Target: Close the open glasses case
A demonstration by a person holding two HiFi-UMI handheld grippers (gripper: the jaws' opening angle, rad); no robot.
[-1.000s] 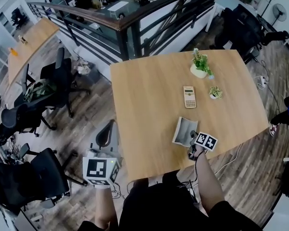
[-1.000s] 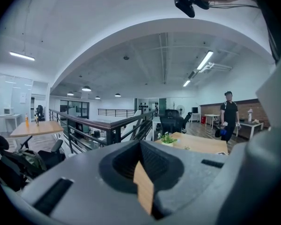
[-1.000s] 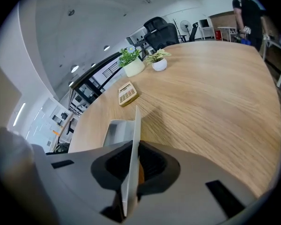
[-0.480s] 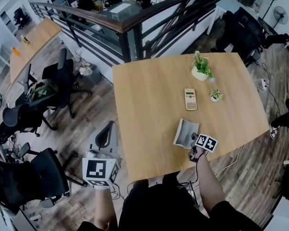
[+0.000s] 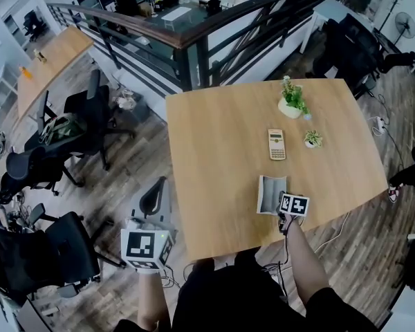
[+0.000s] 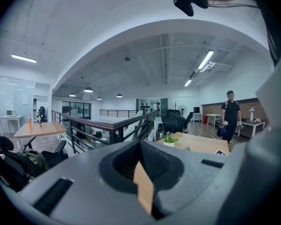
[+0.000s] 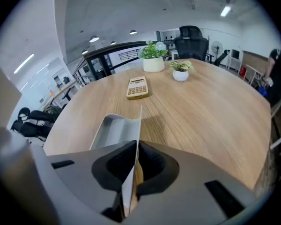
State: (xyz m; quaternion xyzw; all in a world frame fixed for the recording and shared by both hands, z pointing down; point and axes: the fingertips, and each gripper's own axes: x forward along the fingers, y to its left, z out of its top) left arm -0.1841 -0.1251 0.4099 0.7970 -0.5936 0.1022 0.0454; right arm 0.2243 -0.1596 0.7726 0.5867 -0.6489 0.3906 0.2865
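Observation:
The grey glasses case point(image 5: 268, 194) lies open near the wooden table's point(image 5: 214, 158) front edge. In the right gripper view its tray point(image 7: 113, 130) faces up and its thin lid stands on edge, running straight into the jaws. My right gripper point(image 7: 134, 150) is shut on that lid; in the head view this right gripper point(image 5: 283, 206) sits at the case's right side. My left gripper point(image 5: 146, 246) hangs off the table's left front corner, away from the case. In its own view the left gripper point(image 6: 143, 172) has its jaws together with nothing between them.
A beige calculator point(image 5: 277, 144) lies beyond the case. A larger potted plant point(image 5: 290, 101) and a small one point(image 5: 311, 139) stand at the far right. Office chairs point(image 5: 90, 109) and a railing point(image 5: 194, 40) are to the left. A person point(image 6: 230, 116) stands far off.
The right gripper has rolled while pinching the lid, and the case now lies squarer to the table's front edge. The left gripper has hardly moved.

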